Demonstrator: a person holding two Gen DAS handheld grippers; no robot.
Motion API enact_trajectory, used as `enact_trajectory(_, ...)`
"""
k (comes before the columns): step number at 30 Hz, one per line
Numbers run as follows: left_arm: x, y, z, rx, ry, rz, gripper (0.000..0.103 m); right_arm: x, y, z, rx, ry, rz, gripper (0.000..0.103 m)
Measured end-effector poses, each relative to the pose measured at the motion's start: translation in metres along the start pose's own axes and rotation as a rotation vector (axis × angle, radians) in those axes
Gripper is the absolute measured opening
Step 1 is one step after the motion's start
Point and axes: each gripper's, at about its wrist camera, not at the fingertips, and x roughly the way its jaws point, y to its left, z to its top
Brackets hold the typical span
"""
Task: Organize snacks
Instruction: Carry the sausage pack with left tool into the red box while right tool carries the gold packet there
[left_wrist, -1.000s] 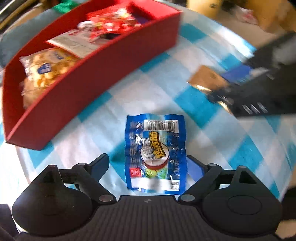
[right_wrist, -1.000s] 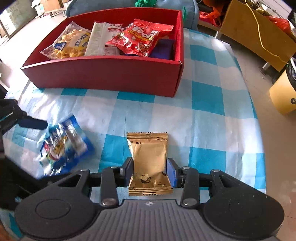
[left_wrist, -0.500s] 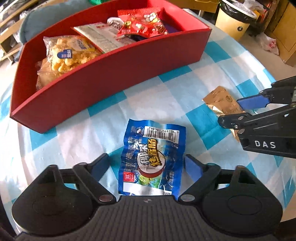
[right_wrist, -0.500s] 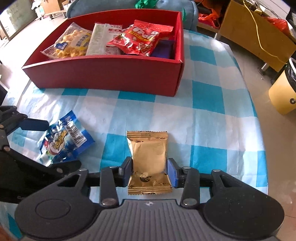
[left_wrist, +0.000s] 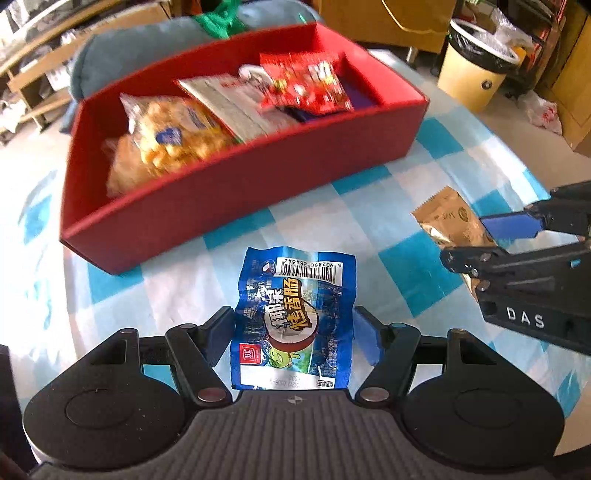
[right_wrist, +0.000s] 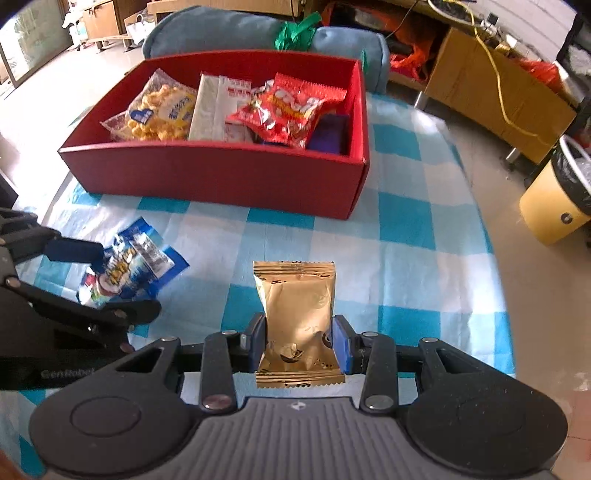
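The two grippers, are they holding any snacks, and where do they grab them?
The right gripper pinches the gold packet by its sides, near the lower end. The left gripper brackets the blue packet, but whether it grips cannot be told.
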Motion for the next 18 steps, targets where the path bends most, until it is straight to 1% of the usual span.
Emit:
enact_trajectory(7, -0.015, 0.005, 0.007, -0.019, -0.049, 0.018, 0.075, -0.010, 0.007, 0.008, -0.005, -0.040, -0.016, 0.034)
enact_trajectory(12, -0.017, 0.007, 0.013, -0.042, -0.074, 0.027, 0.075, -0.016, 0.012, 0.015, -0.010, -0.071, -0.021, 0.034)
enact_trajectory(18, -0.027, 0.009, 0.021, -0.041, -0.122, 0.047, 0.075, -0.026, 0.014, 0.027, -0.005, -0.116, -0.020, 0.034)
